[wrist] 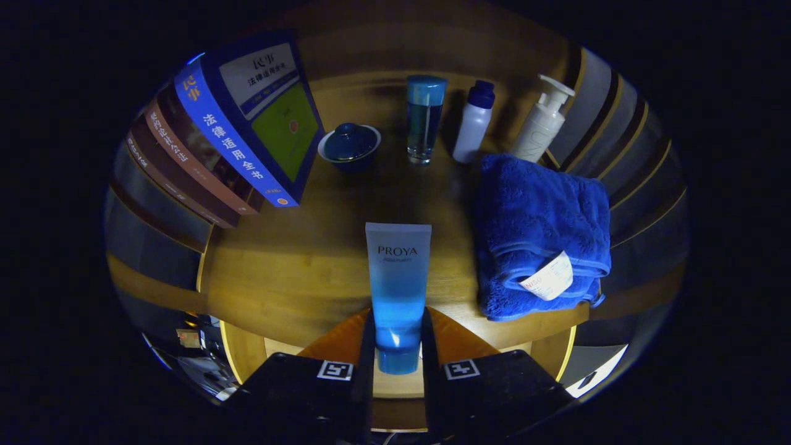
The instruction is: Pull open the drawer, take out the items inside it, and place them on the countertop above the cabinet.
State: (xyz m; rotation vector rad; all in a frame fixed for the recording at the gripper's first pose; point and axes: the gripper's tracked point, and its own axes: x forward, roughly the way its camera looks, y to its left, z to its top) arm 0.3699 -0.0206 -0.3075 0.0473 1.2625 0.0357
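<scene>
At the far left of the wooden countertop (290, 259) stood a leaning row of books (210, 148), the nearest one blue-spined with a green panel on its cover. Just right of them sat a dark blue lidded bowl (349, 145), then a tall blue-capped glass bottle (425, 117) with clear liquid inside, a small white bottle (473, 122) with a dark blue cap, and a white pump bottle (544, 120), all ranged along the far side of the top.

In the middle, near the front edge, the gripper (398, 346) was clenched on a blue tube (398, 284): both fingers pressed on its lower end, close to the cap. The tube was translucent, pale and frosted at its flat crimped far end and deepening to a bright blue toward the cap, with dark lettering printed near the pale end. It pointed away from the fingers over the countertop; whether it touched the wood could not be told.

To the right of the tube, well apart from it, lay a folded blue towel (541, 228) with a white tag on its near fold, reaching to the countertop's front edge.
</scene>
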